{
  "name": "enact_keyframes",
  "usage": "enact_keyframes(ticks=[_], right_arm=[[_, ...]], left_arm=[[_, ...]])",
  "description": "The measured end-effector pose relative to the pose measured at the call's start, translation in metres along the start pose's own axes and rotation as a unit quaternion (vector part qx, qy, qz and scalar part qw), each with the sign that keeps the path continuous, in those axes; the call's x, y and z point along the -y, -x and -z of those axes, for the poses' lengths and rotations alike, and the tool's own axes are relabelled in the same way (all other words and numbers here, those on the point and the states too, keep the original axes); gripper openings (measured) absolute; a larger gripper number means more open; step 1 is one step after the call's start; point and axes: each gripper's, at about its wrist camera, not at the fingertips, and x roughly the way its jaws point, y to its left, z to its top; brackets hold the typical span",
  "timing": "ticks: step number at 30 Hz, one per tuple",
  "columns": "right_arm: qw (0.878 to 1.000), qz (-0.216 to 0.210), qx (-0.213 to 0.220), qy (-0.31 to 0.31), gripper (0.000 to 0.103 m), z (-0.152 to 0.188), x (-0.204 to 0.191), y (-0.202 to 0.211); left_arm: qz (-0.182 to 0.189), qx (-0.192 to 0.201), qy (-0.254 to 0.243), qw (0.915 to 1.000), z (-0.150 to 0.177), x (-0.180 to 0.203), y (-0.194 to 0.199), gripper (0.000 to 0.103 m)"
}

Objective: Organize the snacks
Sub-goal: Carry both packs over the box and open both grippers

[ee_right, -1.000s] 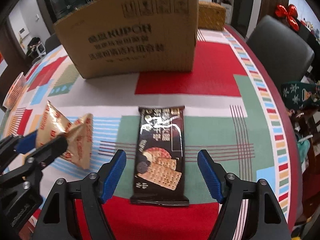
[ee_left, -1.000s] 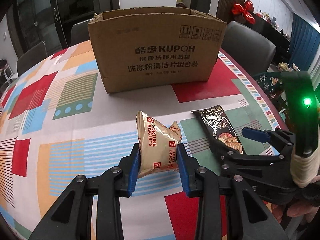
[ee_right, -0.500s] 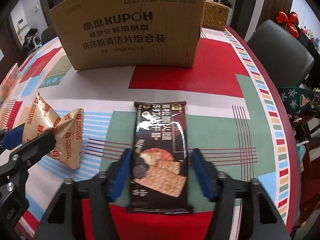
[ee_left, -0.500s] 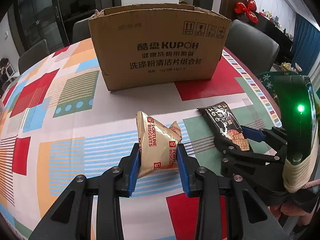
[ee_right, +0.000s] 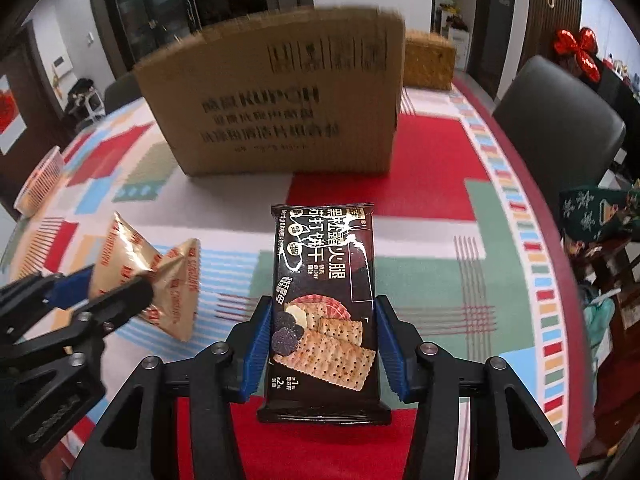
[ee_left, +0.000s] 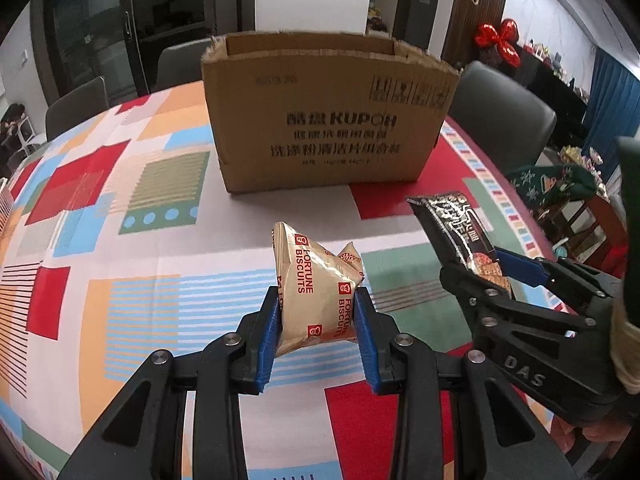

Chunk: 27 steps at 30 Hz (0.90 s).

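— What's the left gripper (ee_left: pixel 318 312) got?

— A gold Fortune Biscuits packet (ee_left: pixel 316 292). The blue pads (ee_left: pixel 272 328) are clenched on both sides of it, and it stands upright between the jaws, its crimped top pointing toward the cardboard box (ee_left: pixel 328 116). From the other side you can see the same packet (ee_right: pixel 150 276) sticking out past the black fingers, above the patterned tablecloth (ee_left: pixel 120 240).

— And the right gripper (ee_right: pixel 322 340)?

— It is grasping a black pack of soda crackers (ee_right: pixel 324 304). The jaws have just been closing, and now the pads (ee_right: pixel 256 344) press on the pack's long edges near its lower half, where the crackers are pictured. The pack lies flat between them, its printed face up and its top end pointing toward the box. In the left view the pack (ee_left: pixel 456 232) tilts up off the surface in the black fingers of that gripper (ee_left: pixel 490 268).

— Where does the box sit?

— Further back on the surface, near the middle, open at the top, with KUPOH printed on the side facing us. Both snacks are well short of it. I cannot see inside it.

— Anything else around?

— A dark chair (ee_right: pixel 560 120) behind the far right edge of the surface, a red foil bow (ee_right: pixel 576 48) against the wall beyond it, and a pale ribbed basket (ee_right: pixel 40 184) at the left edge.
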Motion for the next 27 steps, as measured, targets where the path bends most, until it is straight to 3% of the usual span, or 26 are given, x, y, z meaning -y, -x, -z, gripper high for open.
enact_keyframes(ticks=[15,27], right_arm=[[0.992,-0.022,0.125,0.009,0.05,-0.05,-0.012,0.085],[0.985,-0.026,0.17,0.008,0.05,-0.106,-0.014,0.106]], left_arm=[[-0.003,0.085,0.004,0.9964,-0.057,-0.005,0.055,0.035],[-0.004,0.121,0.005,0.9926,-0.125,-0.014,0.065,0.035]])
